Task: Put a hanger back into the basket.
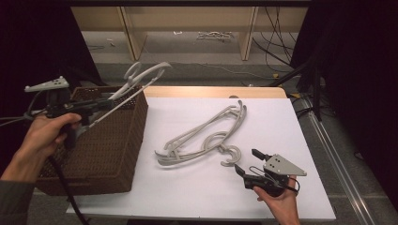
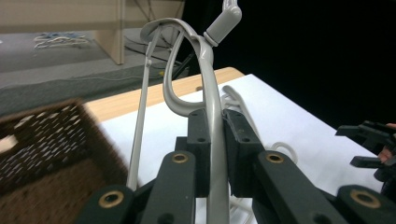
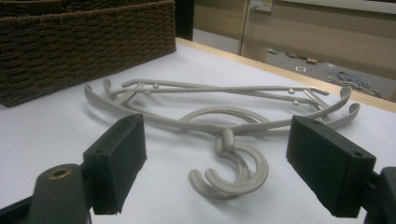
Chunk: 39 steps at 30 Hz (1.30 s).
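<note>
In the high view my left gripper (image 1: 105,102) is raised above a brown wicker basket (image 1: 108,150), shut on a grey plastic hanger (image 1: 141,77) that sticks up and to the right over the basket's far corner. The left gripper view has the jaws closed on that hanger's arm (image 2: 205,51). Two more grey hangers (image 1: 206,133) lie stacked mid-table, hooks (image 1: 230,157) toward me. My right gripper (image 1: 247,161) rests low near the front right, open, just short of those hooks. Between its spread jaws in the right gripper view lie the hooks (image 3: 233,172), and nothing is held.
The white tabletop (image 1: 197,197) has a wooden strip (image 1: 211,91) along its far edge. The basket (image 3: 84,42) stands at the table's left side. Beyond the table are floor, cables and wooden furniture legs (image 1: 246,33). A metal rail (image 1: 338,154) runs along the right.
</note>
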### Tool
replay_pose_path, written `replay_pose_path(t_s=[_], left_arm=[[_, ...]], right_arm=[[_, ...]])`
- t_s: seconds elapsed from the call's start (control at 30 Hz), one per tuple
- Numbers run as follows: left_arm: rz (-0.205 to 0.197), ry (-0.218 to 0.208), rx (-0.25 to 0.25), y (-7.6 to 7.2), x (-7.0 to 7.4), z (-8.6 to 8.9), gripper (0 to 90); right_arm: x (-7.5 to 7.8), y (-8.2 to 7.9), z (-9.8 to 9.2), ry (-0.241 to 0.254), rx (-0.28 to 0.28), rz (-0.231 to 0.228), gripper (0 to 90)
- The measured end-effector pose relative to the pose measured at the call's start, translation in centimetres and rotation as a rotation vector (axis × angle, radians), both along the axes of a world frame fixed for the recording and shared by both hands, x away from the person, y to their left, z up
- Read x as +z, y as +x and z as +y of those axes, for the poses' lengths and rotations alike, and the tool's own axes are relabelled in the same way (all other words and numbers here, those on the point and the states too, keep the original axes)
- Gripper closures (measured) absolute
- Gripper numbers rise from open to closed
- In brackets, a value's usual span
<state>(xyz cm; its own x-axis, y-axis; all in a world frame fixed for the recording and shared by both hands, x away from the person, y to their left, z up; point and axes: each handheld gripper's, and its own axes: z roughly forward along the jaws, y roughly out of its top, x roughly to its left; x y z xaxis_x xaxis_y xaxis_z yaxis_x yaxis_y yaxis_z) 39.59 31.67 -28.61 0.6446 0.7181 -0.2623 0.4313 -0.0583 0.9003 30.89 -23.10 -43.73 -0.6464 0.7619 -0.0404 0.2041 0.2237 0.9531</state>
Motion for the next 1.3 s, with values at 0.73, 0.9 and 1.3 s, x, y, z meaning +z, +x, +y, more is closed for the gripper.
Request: replay_pose_path(t_s=[0.73,0.9,1.3], left_arm=[[0.059,0.037,0.078,-3.8,-4.1,8.1,81.5],[0.084,0.066,0.092,-3.3,-4.6,8.7,81.5],[0.167,0.149,0.039,-1.0,-6.3,8.5,81.3]], right_arm=[[-0.2,-0.1,0.2,-0.013,-0.009,0.033,21.0],[-0.2,-0.1,0.2,-0.015,-0.005,0.019,21.0],[-0.4,0.1,0.4,-0.024,0.001,0.025,21.0]])
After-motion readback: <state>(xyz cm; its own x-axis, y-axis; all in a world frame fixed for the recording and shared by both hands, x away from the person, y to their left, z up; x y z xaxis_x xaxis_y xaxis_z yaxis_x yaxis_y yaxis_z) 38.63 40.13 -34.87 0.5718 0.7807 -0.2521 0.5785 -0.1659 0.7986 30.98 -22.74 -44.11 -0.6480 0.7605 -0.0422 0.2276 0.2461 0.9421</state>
